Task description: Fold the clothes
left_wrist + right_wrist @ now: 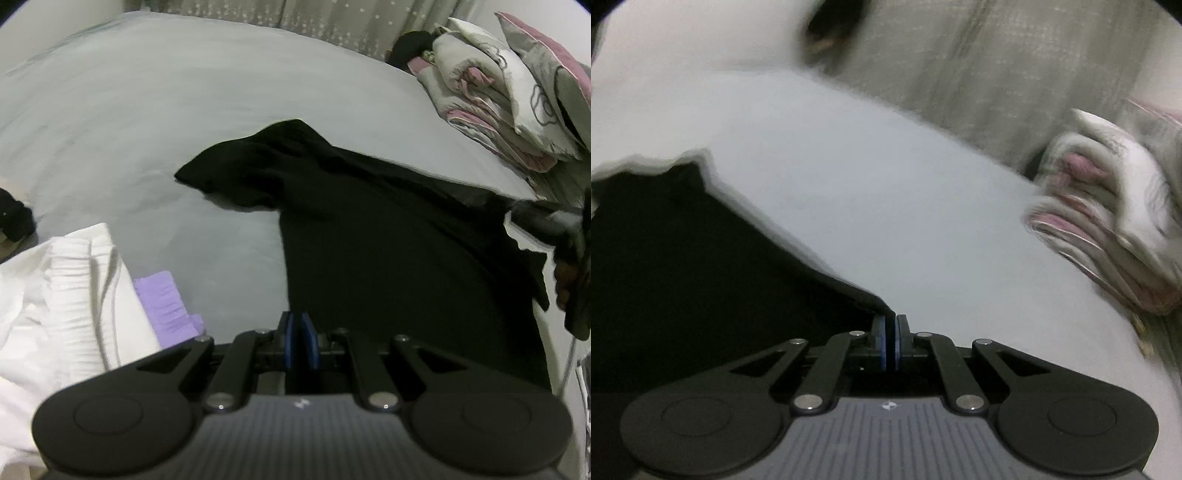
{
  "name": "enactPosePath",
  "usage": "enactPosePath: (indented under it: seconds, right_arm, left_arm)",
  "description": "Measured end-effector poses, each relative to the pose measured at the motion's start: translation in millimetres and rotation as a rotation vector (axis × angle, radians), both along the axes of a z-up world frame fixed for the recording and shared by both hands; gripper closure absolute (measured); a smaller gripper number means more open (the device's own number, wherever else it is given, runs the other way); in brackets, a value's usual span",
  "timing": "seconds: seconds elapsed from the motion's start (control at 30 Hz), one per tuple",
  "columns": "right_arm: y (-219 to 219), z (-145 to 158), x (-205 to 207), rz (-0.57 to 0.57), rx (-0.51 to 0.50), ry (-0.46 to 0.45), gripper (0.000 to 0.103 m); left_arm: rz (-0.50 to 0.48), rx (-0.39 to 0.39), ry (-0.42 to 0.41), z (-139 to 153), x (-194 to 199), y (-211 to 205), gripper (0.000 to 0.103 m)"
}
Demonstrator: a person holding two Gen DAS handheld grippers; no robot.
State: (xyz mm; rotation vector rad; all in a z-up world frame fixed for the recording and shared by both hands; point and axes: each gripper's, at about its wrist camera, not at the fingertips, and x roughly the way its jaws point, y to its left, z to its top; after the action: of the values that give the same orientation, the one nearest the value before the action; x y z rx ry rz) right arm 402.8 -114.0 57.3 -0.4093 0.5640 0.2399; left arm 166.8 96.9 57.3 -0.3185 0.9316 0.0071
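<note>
A black garment lies spread on the pale grey bed sheet, with one sleeve or corner bunched toward the middle. In the left wrist view my left gripper is at the garment's near edge, its blue pads drawn together on the cloth. The garment's right edge is lifted off the sheet at the picture's right border. In the right wrist view, which is blurred, a corner of the same black garment runs straight into my right gripper. Its pads are pressed shut on that corner.
A heap of white clothes and a purple garment lie near my left gripper. Folded pink-and-grey quilts with a pillow are stacked at the far right, also seen as quilts. A patterned curtain hangs behind the bed.
</note>
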Motion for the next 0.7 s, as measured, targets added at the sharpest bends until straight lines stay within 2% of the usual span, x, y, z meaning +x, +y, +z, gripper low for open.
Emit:
enactPosePath:
  seconds: [0.07, 0.1, 0.23, 0.33, 0.43, 0.53, 0.63, 0.7]
  right_arm:
    - [-11, 11, 14, -0.109, 0.08, -0.016, 0.098]
    - [-12, 14, 21, -0.149, 0.082, -0.02, 0.098]
    - [-4, 6, 51, -0.264, -0.011, -0.019, 0.098]
    - [1, -4, 57, -0.312, -0.051, -0.031, 0.098]
    - [15, -23, 61, -0.296, -0.155, -0.006, 0.098]
    - [32, -33, 56, -0.252, -0.228, 0.011, 0.094]
    - [58, -15, 34, -0.137, -0.146, -0.02, 0.082]
    - [77, 0, 18, -0.052, -0.075, -0.045, 0.08]
  left_arm:
    - [0.001, -0.002, 0.001, -1, 0, 0, 0.094]
    - [0.001, -0.001, 0.001, -1, 0, -1, 0.094]
    - [0.018, -0.004, 0.004, -1, 1, 3, 0.094]
    - [0.039, -0.013, 0.006, -1, 1, 9, 0.092]
    - [0.056, -0.022, 0.008, -1, 1, 15, 0.086]
    - [0.074, -0.039, 0.005, 2, 1, 22, 0.086]
    - [0.096, -0.053, 0.003, 4, 0, 32, 0.083]
    - [0.112, -0.056, 0.005, 5, 0, 37, 0.083]
